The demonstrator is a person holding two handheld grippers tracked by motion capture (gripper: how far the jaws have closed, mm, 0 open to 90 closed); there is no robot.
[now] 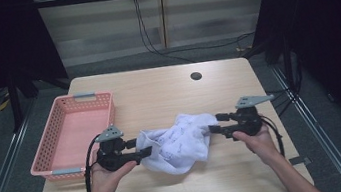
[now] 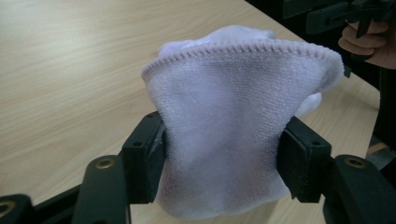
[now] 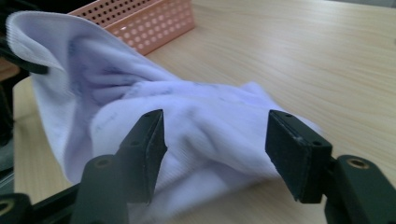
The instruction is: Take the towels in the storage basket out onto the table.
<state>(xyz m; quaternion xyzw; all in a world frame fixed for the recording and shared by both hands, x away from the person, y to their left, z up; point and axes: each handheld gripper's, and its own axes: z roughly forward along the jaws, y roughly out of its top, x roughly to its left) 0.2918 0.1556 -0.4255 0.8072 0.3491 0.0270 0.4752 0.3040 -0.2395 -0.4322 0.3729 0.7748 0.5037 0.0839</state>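
Observation:
A crumpled white cloth [image 1: 177,143] lies on the wooden table [image 1: 157,90], stretched between my two grippers. My left gripper [image 1: 140,147] is at the cloth's left end. In the left gripper view its jaws [image 2: 224,135] stand wide apart, and a stitched fold of the cloth [image 2: 229,116] rises loosely between the pads. My right gripper [image 1: 215,123] is at the cloth's right end. Its jaws [image 3: 215,135] are open, with the cloth [image 3: 187,121] bunched between and beyond them and a gap showing beside each pad.
A pink perforated basket [image 1: 52,130] stands on the table's left side, and its wall [image 3: 154,23] lies beyond the cloth in the right gripper view. A round cable hole [image 1: 196,76] sits near the far edge. The other hand [image 2: 369,42] shows at top right of the left gripper view.

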